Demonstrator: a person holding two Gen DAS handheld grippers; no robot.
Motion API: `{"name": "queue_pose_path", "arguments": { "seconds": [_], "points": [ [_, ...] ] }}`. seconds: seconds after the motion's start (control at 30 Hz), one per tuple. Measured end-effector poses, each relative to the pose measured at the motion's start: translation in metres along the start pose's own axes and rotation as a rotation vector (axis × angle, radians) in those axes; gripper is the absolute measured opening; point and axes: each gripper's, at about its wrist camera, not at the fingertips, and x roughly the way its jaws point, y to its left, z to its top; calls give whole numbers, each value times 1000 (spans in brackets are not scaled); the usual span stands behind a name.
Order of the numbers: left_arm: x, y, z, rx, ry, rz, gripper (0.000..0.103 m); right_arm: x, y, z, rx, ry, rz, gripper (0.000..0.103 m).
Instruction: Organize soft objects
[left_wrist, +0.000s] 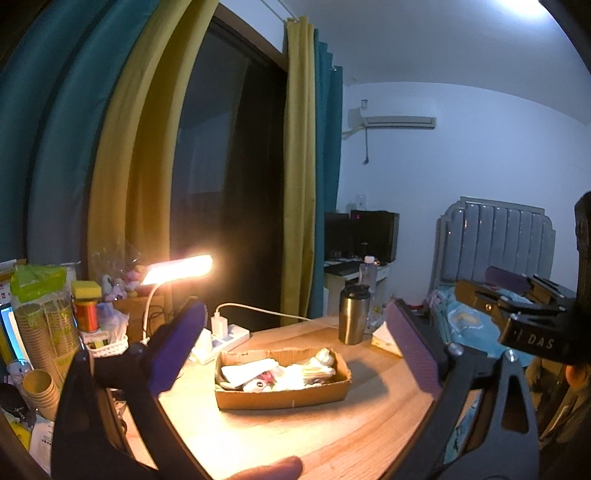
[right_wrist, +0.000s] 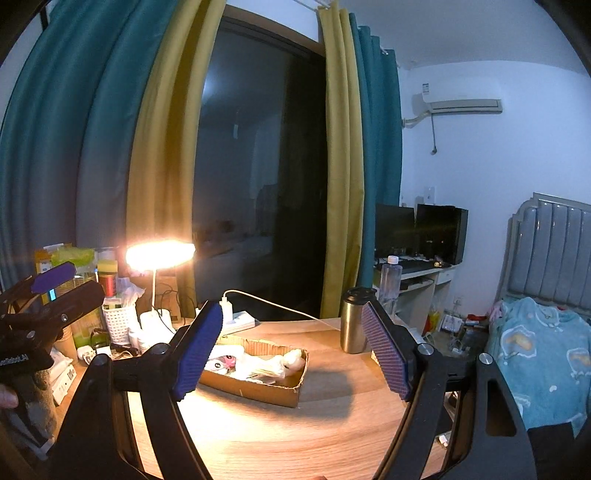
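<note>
White letters "DAS" stood on the black body of the right gripper (left_wrist: 532, 291), seen at the right in the left wrist view. A white word, too blurred and cut off to read, stood on the left gripper (right_wrist: 55, 291) at the left in the right wrist view.

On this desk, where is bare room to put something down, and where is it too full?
Bare wood lies in front of the cardboard box, toward the near edge of the desk, and between the box and the steel cup. The side by the lamp is crowded: power strip, white basket, paper cups. Both grippers hang open above.
</note>
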Motion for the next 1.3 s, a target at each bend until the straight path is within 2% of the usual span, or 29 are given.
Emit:
{"name": "queue_pose_path", "arguments": {
  "seconds": [1.3],
  "points": [
    [1,-2,-4,0,33,6,99,0,5,-5,-10,9,9,81]
  ]
}}
